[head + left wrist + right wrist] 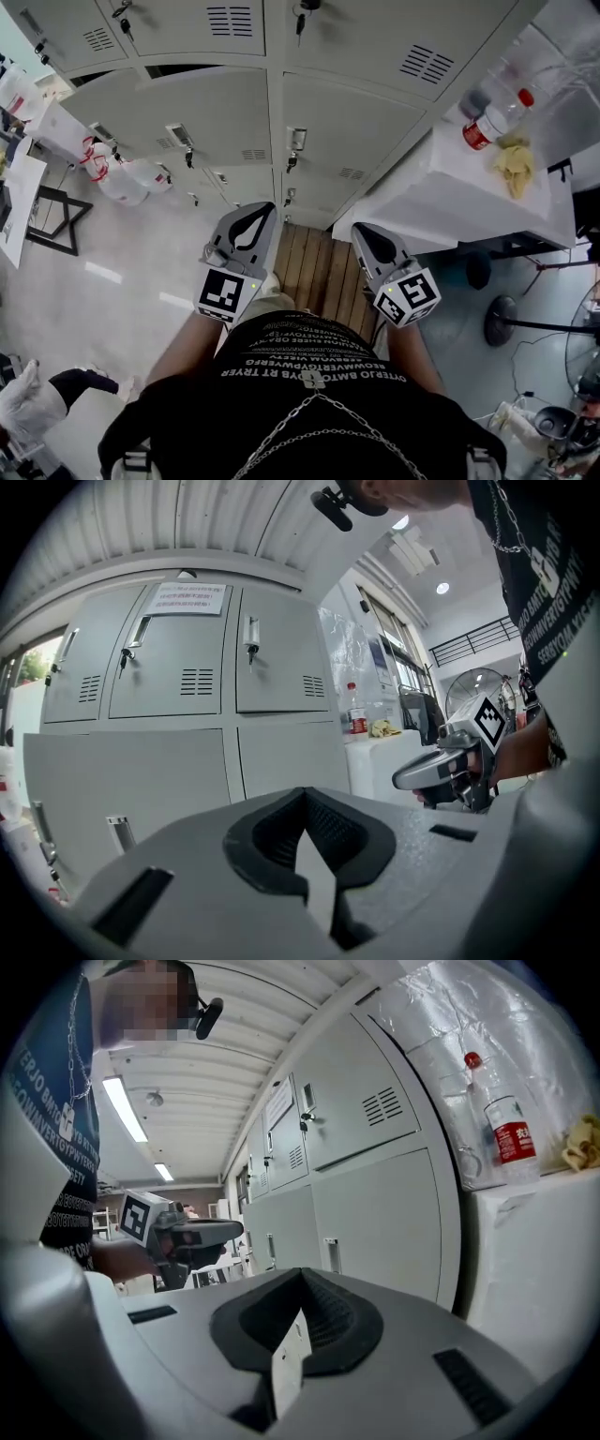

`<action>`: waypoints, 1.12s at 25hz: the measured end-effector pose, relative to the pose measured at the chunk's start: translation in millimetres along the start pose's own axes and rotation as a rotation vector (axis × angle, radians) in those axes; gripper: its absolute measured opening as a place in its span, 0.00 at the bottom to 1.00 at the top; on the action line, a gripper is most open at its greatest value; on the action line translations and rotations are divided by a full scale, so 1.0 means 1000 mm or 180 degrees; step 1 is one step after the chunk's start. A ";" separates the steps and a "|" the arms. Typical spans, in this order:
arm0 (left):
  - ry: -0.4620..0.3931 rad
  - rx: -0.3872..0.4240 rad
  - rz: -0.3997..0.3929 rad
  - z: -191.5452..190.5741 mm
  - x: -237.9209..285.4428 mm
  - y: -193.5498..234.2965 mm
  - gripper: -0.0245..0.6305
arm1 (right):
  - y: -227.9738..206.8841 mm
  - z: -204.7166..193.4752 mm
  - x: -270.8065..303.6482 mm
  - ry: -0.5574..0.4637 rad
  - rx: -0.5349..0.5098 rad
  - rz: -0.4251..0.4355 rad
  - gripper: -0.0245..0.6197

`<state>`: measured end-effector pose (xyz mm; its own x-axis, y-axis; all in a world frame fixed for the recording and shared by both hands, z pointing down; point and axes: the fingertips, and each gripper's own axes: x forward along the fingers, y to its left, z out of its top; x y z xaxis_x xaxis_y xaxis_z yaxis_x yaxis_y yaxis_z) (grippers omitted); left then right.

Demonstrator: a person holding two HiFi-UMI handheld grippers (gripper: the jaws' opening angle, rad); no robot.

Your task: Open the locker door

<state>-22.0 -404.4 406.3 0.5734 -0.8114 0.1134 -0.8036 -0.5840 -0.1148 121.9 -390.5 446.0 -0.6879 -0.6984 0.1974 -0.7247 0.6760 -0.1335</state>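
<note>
A bank of grey lockers (262, 112) fills the top of the head view, every door shut, with small handles (296, 141) and keys hanging from them. My left gripper (246, 230) and right gripper (375, 246) are held side by side at waist height, well short of the doors and touching nothing. Both are shut and empty. In the left gripper view the shut left gripper (305, 832) faces a lower locker door (281, 761), and the right gripper (441, 766) shows off to the side. In the right gripper view the right gripper (300, 1312) points along the locker row (384, 1222).
A table under a white cloth (450, 197) stands to the right of the lockers, carrying a red-labelled bottle (492, 120) and a yellow rag (514, 164). Plastic jugs (122, 178) sit on the floor at the left. I stand on wooden slats (314, 272). A fan base (502, 321) is at the right.
</note>
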 end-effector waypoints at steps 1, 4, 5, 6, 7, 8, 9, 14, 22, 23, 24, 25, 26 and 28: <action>-0.0004 0.0008 0.0003 0.000 0.003 0.006 0.04 | -0.002 0.000 0.008 0.0021 -0.0007 0.0009 0.03; -0.0002 0.0043 0.0018 -0.002 0.008 0.022 0.04 | -0.008 -0.001 0.031 0.0077 -0.0039 0.0028 0.03; 0.0015 0.0034 0.0025 -0.004 0.009 0.028 0.04 | -0.010 -0.001 0.039 0.0092 -0.0041 0.0037 0.03; 0.0035 0.0016 0.0032 -0.006 0.011 0.033 0.04 | -0.012 0.000 0.048 0.0107 -0.0039 0.0045 0.04; 0.0048 0.0002 0.0033 -0.008 0.013 0.038 0.04 | -0.014 0.000 0.056 0.0123 -0.0034 0.0052 0.04; 0.0049 0.0000 0.0030 -0.008 0.015 0.043 0.04 | -0.016 0.001 0.064 0.0137 -0.0033 0.0061 0.04; 0.0044 0.0003 0.0024 -0.008 0.017 0.047 0.04 | -0.017 0.002 0.073 0.0150 -0.0036 0.0073 0.05; 0.0039 -0.0001 0.0043 -0.010 0.023 0.073 0.04 | -0.021 0.001 0.118 0.0249 -0.0044 0.0179 0.10; 0.0020 -0.0072 0.0101 -0.017 0.024 0.110 0.04 | -0.018 0.000 0.185 0.0432 0.0019 0.0322 0.28; 0.0001 -0.0065 0.0105 -0.017 0.025 0.115 0.04 | -0.018 0.000 0.192 0.0456 0.0024 0.0326 0.30; -0.0014 -0.0059 0.0111 -0.017 0.025 0.119 0.04 | -0.018 -0.001 0.199 0.0478 0.0034 0.0326 0.32; -0.0017 -0.0057 0.0118 -0.018 0.025 0.123 0.04 | -0.018 -0.001 0.206 0.0497 0.0050 0.0325 0.34; -0.0008 -0.0059 0.0128 -0.019 0.025 0.127 0.04 | -0.019 -0.002 0.212 0.0510 0.0067 0.0322 0.35; 0.0033 -0.0080 0.0149 -0.023 0.023 0.133 0.04 | -0.022 -0.003 0.223 0.0531 0.0097 0.0287 0.38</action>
<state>-119.4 -500.8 416.0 0.5335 -0.8375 0.1185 -0.8334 -0.5444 -0.0956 -15.6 -559.9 495.9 -0.7358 -0.5849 0.3414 -0.6629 0.7250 -0.1869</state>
